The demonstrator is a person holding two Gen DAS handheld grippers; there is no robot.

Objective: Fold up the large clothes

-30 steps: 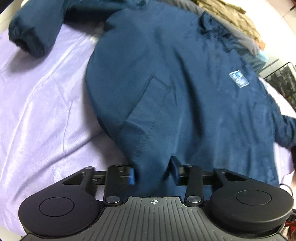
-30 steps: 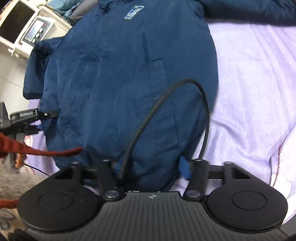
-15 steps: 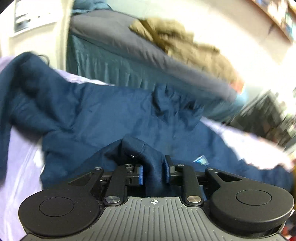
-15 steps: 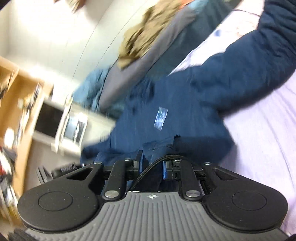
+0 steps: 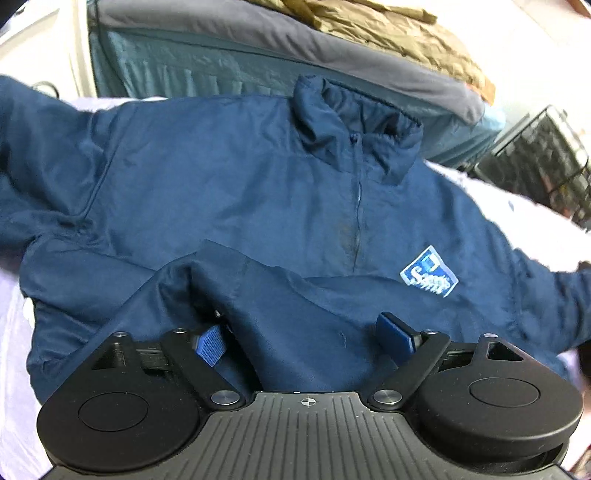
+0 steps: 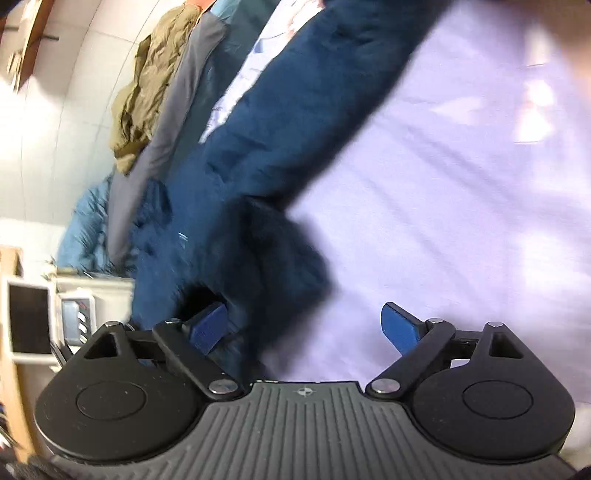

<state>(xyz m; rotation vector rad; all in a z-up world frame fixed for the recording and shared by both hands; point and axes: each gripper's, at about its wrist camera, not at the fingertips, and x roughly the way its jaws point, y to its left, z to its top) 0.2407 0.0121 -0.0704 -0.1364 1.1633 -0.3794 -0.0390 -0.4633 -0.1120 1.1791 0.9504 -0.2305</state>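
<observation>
- The left gripper [image 5: 301, 336] stood with its jaws opening wide, the blue pads [image 5: 208, 345] spread apart; a raised fold of the navy jacket [image 5: 221, 192] lay in the gap between them, and neither pad pressed on it. Released.
- Directly ahead of the left gripper, the jacket's lower hem was turned up over the chest, forming a loose ridge that ran from the left pad across to the right.
- Beyond that ridge and to the right, a blue-and-white chest logo [image 5: 428, 271] lay face up; the front zip ran up the middle to the crumpled collar [image 5: 354, 122].
- The jacket lay spread on a lilac sheet [image 5: 14, 332], with one sleeve reaching off to the left and the other off to the right.
- Farther off stood a bed with a grey blanket [image 5: 258, 48] and an olive-tan garment [image 5: 388, 33] piled on top; a black wire rack [image 5: 543, 162] stood at far right.
- The right gripper [image 6: 304, 326] likewise had its jaws opening, the pads well apart. Dark jacket cloth, blurred, lay beside its left pad [image 6: 207, 326]; the right pad hung over bare lilac sheet [image 6: 461, 203]. No grip was seen.
- Ahead of the right gripper and to the left, a jacket sleeve [image 6: 303, 96] stretched away across the sheet.
- At far left of that view stood a white appliance [image 6: 29, 321] with a dark panel.
</observation>
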